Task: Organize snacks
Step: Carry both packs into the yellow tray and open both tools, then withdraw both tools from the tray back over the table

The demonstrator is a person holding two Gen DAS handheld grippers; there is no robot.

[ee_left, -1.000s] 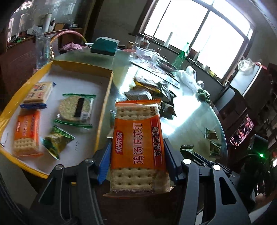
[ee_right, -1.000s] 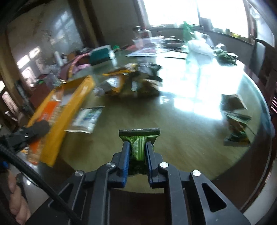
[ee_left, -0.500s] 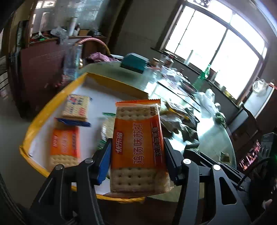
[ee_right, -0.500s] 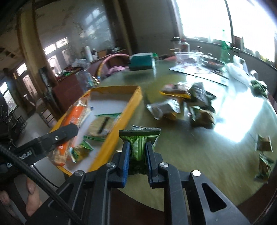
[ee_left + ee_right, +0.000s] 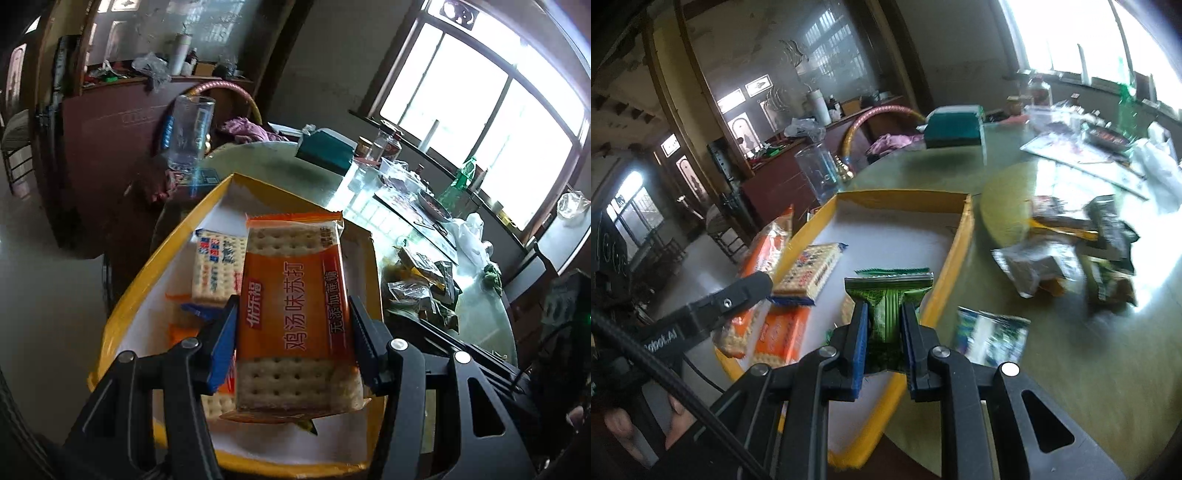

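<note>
My left gripper [image 5: 293,314] is shut on an orange cracker pack [image 5: 295,310] and holds it above the near left part of the yellow tray [image 5: 122,306]. From the right wrist view the same orange cracker pack [image 5: 764,254] hangs over the tray's left rim [image 5: 809,229]. My right gripper [image 5: 884,314] is shut on a small green snack packet [image 5: 888,306] above the tray's near right side. In the tray lie a blue-trimmed cracker pack [image 5: 809,273] and another orange cracker pack [image 5: 781,332].
A pile of loose snack packets [image 5: 1071,251] lies on the round green table [image 5: 1052,350] right of the tray, with one blue-green packet [image 5: 991,334] near the tray. A teal box [image 5: 953,127], bottles and dishes stand at the far side. A clear jug [image 5: 816,170] stands beyond the tray's far left.
Both grippers have swung left toward the tray with their packs still held. The right gripper came from over the bare table to over the tray's near right rim.
</note>
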